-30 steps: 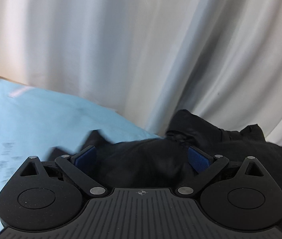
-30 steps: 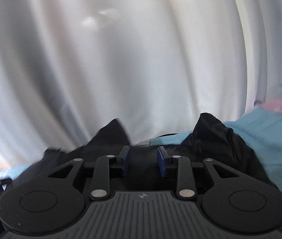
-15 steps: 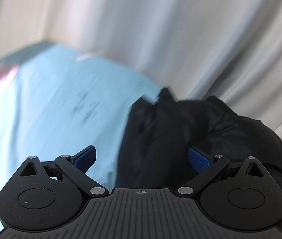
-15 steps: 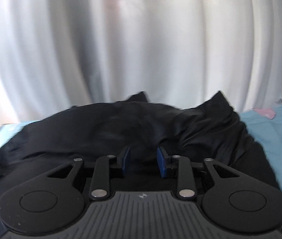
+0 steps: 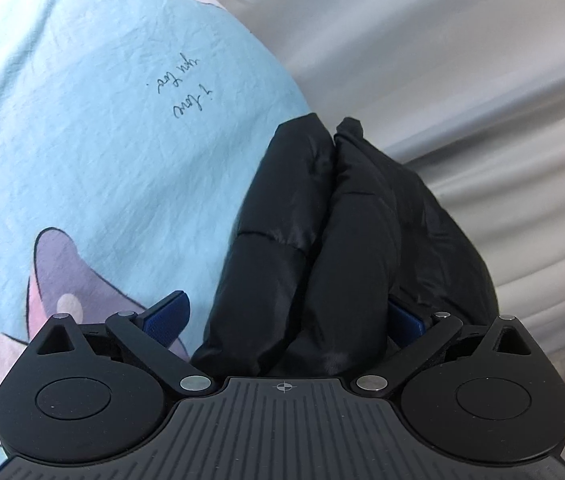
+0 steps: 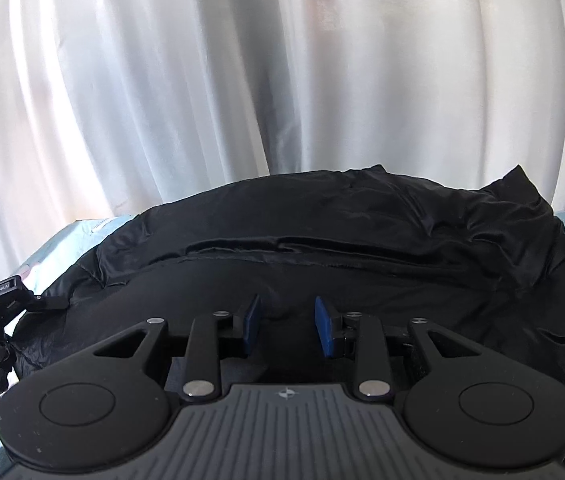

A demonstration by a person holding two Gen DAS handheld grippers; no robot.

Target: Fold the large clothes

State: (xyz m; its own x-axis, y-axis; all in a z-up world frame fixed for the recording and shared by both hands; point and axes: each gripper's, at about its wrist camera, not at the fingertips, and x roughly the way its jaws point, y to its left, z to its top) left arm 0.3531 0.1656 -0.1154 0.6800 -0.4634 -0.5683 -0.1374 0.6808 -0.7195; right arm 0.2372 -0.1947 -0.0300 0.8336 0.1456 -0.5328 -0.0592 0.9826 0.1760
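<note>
Jacket: black puffer jacket (image 5: 346, 240), soft, bulky, slippery; take the edge.
Left gripper (image 5: 282, 316): jaws wide, closing around a puffy fold.
Right gripper (image 6: 287, 326): jaws narrow, grip uncertain.

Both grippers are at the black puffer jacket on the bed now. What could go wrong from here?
1. The left gripper is closing around a thick doubled roll of the black jacket; the slick padding may squeeze out.
2. The right gripper seems to pinch little fabric, so one side could lag and skew the fold.
</note>
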